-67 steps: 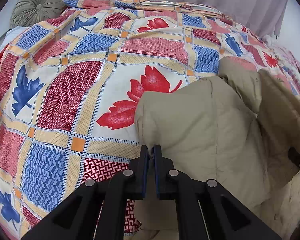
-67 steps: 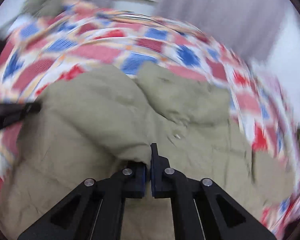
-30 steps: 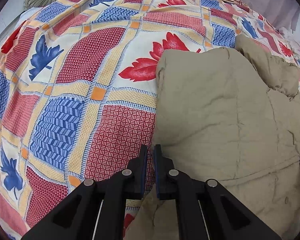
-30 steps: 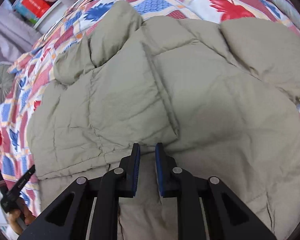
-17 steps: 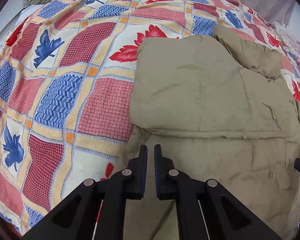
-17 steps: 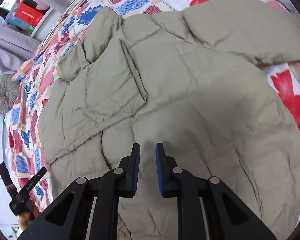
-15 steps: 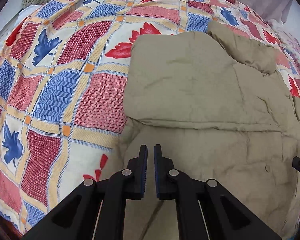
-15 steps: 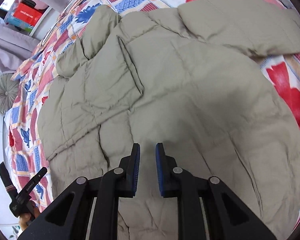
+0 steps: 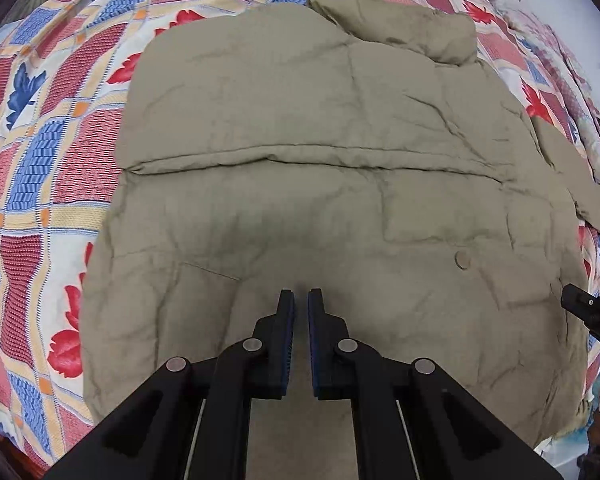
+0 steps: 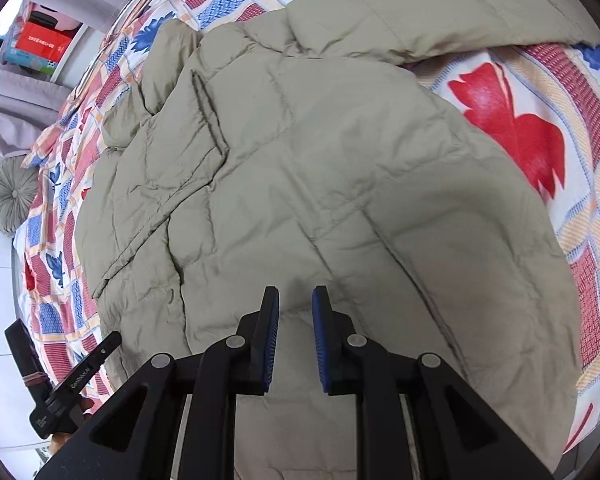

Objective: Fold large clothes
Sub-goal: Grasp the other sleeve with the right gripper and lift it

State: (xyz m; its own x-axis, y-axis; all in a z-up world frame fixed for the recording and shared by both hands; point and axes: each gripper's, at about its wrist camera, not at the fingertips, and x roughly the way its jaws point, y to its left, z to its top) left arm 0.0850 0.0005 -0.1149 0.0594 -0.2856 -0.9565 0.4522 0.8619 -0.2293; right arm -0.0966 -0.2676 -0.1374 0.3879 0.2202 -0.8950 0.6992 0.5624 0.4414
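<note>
A large khaki padded jacket point(image 9: 320, 184) lies spread on the bed, one side folded over its body with a straight hem line across the middle. It also fills the right wrist view point(image 10: 320, 184), a sleeve stretched out at top right. My left gripper point(image 9: 301, 300) hovers over the jacket's near part, jaws slightly apart and empty. My right gripper point(image 10: 295, 300) hovers over the jacket's lower part, jaws apart and empty. The right gripper's tip shows at the left view's right edge point(image 9: 588, 308); the left gripper shows at the right view's lower left point(image 10: 76, 376).
The bed has a red, blue and cream patchwork cover point(image 9: 48, 152) with leaf prints. A round grey-green cushion point(image 10: 10, 196) lies at the bed's far end. A shelf with a red box point(image 10: 40, 44) stands beyond the bed.
Both grippers let go of the jacket after laying its side over the body, and have pulled back toward the near edge. The right jaws stand wider now.
</note>
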